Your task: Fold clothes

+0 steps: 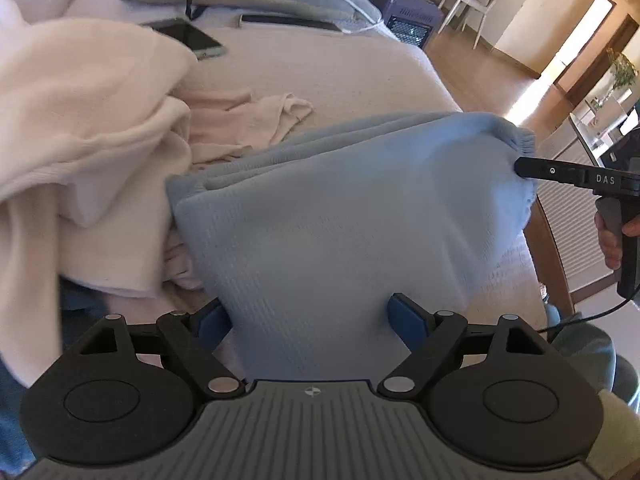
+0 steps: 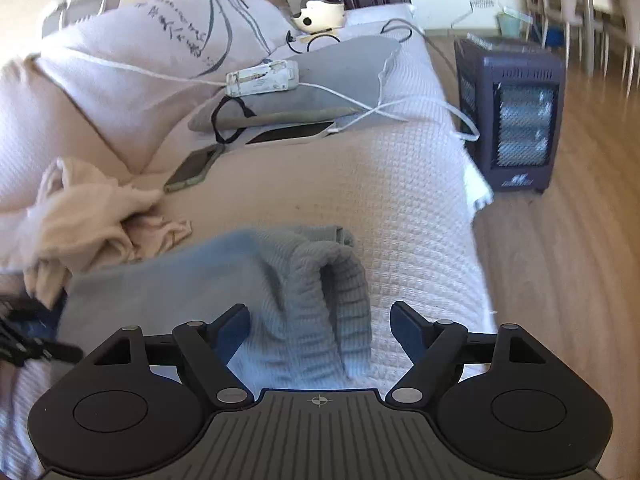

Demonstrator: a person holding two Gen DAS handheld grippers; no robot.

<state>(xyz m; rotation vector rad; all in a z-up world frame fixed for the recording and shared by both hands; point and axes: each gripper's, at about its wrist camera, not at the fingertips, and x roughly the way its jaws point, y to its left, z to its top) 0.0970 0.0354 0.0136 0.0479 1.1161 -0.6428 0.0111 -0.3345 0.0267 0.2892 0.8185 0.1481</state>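
Observation:
A light blue knitted garment (image 1: 340, 216), folded over, lies on the pink bed cover; it also shows in the right wrist view (image 2: 256, 292). My left gripper (image 1: 308, 312) has its jaws wide apart with the garment's near edge lying between them. My right gripper (image 2: 320, 324) is also open, with the garment's ribbed end (image 2: 344, 300) between its blue pads. In the left wrist view the right gripper's black finger (image 1: 560, 174) touches the garment's right edge. A heap of cream clothes (image 1: 80, 152) lies to the left.
On the bed (image 2: 400, 184) lie two phones (image 2: 192, 168), a tablet (image 2: 292, 132), a grey cushion (image 2: 328, 76) with a white power strip (image 2: 262, 76) and cables. A dark heater (image 2: 516, 116) stands on the wooden floor to the right.

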